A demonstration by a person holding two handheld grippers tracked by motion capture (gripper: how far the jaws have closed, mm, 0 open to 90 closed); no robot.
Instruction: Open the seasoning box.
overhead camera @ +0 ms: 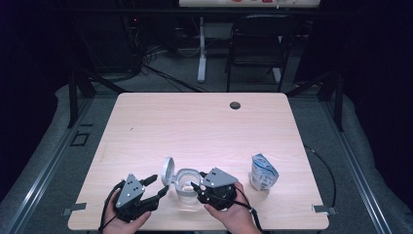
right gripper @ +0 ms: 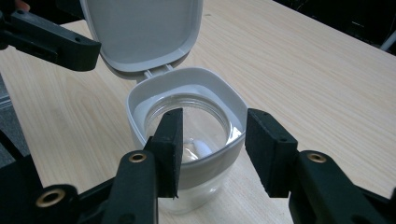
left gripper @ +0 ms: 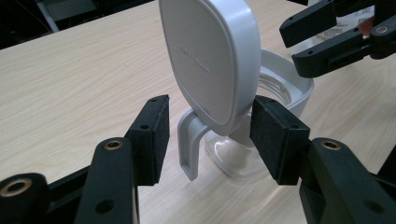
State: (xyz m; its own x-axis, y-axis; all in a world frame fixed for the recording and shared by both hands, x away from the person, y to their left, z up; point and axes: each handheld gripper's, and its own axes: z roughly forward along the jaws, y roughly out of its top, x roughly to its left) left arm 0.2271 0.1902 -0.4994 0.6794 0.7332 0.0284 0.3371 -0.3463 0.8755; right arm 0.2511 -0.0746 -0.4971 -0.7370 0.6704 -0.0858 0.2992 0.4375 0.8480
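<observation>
A clear jar (overhead camera: 186, 184) with a white square collar stands near the table's front edge, its hinged white lid (overhead camera: 168, 170) flipped upright. My left gripper (overhead camera: 160, 184) is open at the jar's left. In the left gripper view its pads (left gripper: 154, 135) flank the lid's lower edge (left gripper: 219, 70) and a curved white tab (left gripper: 189, 149). My right gripper (overhead camera: 195, 190) sits on the jar's right rim. One pad (right gripper: 170, 144) reaches into the jar's mouth (right gripper: 187, 116) and the other lies against the collar's outer corner. Something small and white (right gripper: 201, 148) lies at the jar's bottom.
A blue and white pouch (overhead camera: 263, 172) stands right of the right hand. The light wood table (overhead camera: 195, 126) has a cable hole (overhead camera: 235, 105) at the back. A black chair (overhead camera: 258, 44) and a white desk leg (overhead camera: 201, 48) stand beyond it.
</observation>
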